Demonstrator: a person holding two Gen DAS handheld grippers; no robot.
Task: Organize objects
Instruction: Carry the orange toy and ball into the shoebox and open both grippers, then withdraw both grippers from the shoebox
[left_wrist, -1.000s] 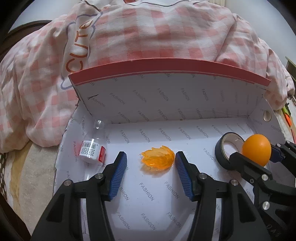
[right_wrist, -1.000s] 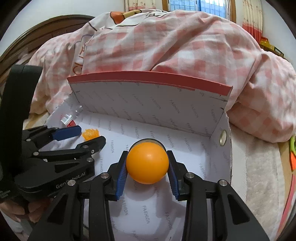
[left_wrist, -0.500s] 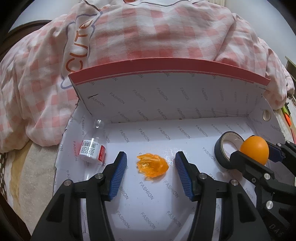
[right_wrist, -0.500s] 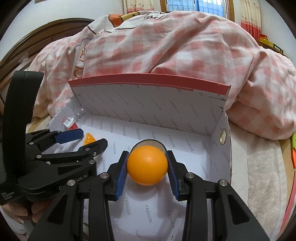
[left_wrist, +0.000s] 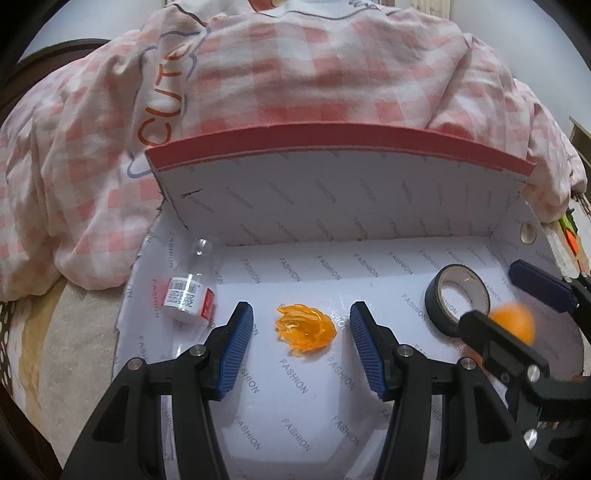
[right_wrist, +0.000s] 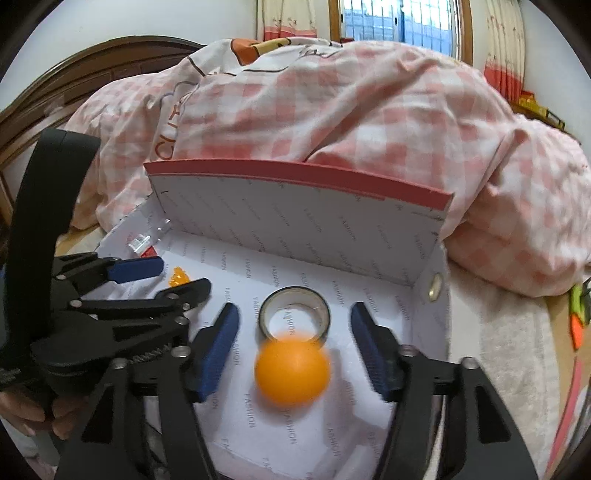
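As the right gripper (right_wrist: 291, 347) has just been opening, its ribbed blue pads stand wide and clear of the orange ball (right_wrist: 292, 373), which is blurred between them, judged released into the box (right_wrist: 295, 225). The ball is smooth, round, likely to roll; the black tape roll (right_wrist: 293, 314) at its 12 o'clock, a flat-lying ring, may check it.

The left gripper (left_wrist: 301, 343) hangs half open, pads either side of the orange translucent piece (left_wrist: 306, 329) without touching; the piece lies free on the box floor, crinkled and glossy. At its 9 o'clock, the small clear bottle (left_wrist: 189, 291) lies on its side, labelled.

The box is stiff white printed card, red-edged wall at 12 o'clock, set on a soft checked quilt (right_wrist: 351, 110).
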